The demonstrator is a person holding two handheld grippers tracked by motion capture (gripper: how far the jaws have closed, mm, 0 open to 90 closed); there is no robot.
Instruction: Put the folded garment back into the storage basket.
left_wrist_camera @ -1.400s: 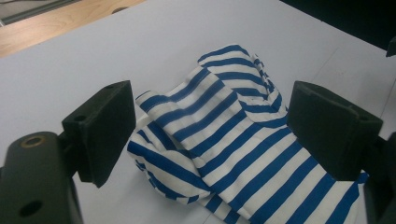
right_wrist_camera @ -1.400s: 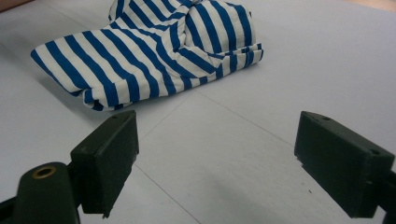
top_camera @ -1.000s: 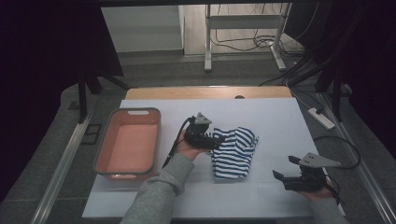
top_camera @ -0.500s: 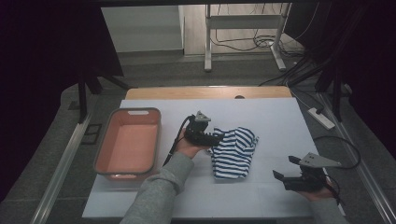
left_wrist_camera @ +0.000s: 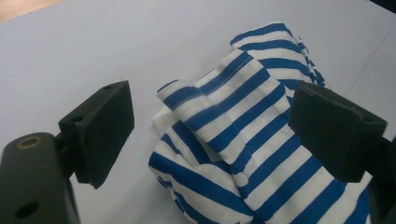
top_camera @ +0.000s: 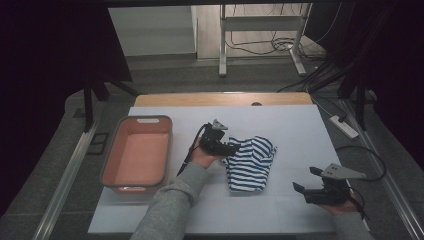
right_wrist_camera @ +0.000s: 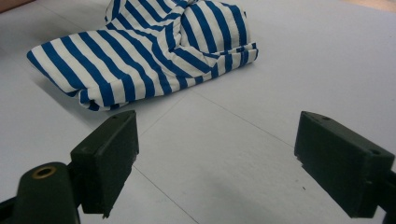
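Leftmost, well to the left of both pairs of jaws, sits a pink tub [top_camera: 138, 158] on the white table cover [top_camera: 290, 125], its pink floor bare. Next comes the left gripper [top_camera: 231, 148], its jaws spread wide and closed on nothing; the crumpled blue-and-white striped cloth [left_wrist_camera: 243, 135] lies between and just beyond them, its nearer folds bunched up between the two pads. Farther right, the right gripper [top_camera: 303, 180] rests low over the cover, jaws likewise wide apart and holding nothing, with the striped cloth well ahead of them and toward their left
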